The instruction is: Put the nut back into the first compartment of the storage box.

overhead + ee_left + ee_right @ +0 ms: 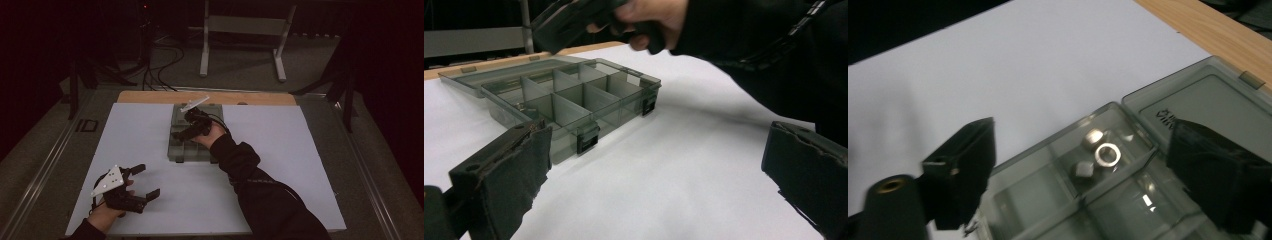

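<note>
Over the far middle of the white counter, the right tongs hang above a smoky grey compartment box whose lid lies flat, folded back toward the wooden edge. Their jaws stand wide apart with nothing between them. Looking along them in the right gripper view, I see a corner compartment directly below the gap, next to the lid hinge, holding three small metal bits: a ring-shaped washer touching a rounder nut, and a third piece just beside them. So the parts sit straight beneath these tongs, a short drop down, and none of them is gripped.

The left tongs rest near the front left of the counter, well apart from the box, jaws also spread and empty. From there the box lies ahead and to the left in the left gripper view, its latches facing that way, its long side running away toward the wooden edge.

The right hand is plainly the nearer one; I judge that any next move at the compartment falls to it, whether lowering in or drawing away.
</note>
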A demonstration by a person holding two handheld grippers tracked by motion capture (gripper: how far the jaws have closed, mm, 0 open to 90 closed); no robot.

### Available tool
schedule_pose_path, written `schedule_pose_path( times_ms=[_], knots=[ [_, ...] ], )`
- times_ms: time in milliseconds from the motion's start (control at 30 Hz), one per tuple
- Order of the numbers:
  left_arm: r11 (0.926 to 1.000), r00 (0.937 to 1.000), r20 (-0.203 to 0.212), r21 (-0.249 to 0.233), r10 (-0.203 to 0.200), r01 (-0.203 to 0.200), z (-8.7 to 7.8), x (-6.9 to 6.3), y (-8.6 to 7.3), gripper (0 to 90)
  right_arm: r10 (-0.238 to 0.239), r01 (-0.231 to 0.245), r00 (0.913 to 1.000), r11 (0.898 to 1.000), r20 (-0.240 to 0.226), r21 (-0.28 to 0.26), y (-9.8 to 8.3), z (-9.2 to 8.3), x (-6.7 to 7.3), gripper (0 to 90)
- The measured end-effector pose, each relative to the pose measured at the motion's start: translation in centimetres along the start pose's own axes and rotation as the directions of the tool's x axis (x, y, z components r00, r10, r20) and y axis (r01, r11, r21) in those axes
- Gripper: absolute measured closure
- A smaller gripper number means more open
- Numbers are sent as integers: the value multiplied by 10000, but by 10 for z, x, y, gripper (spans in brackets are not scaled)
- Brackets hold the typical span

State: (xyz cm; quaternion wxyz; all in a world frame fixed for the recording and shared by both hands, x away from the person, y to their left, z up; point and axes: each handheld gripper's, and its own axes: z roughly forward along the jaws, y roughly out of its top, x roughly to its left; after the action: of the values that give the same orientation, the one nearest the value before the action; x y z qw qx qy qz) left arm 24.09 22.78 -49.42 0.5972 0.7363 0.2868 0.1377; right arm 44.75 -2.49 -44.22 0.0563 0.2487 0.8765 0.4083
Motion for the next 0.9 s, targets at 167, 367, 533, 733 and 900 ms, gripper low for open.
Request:
schedule_pose_path(
  times_ms=[167,367,533,733,900],
  knots=[
    [10000,10000,-10,10,20,-20,0,0,0,4,-16,14,10000,9996,-93,-285,-14,-21,4,108],
    [10000,10000,5,57,48,-48,1,-1,0,4,-347,350,9993,9989,104,-302,-40,-43,14,108],
    [10000,10000,-18,63,64,-64,1,-1,1,4,-354,360,9993,9980,112,-528,-61,-64,23,109],
    [9999,10000,-28,98,72,-72,2,-1,1,4,-169,168,9999,9967,-9,-800,-90,-88,30,109],
    [9999,10000,-56,106,60,-59,2,-1,1,4,66,-75,9999,9956,-105,-938,-118,-105,34,109]
  ],
)
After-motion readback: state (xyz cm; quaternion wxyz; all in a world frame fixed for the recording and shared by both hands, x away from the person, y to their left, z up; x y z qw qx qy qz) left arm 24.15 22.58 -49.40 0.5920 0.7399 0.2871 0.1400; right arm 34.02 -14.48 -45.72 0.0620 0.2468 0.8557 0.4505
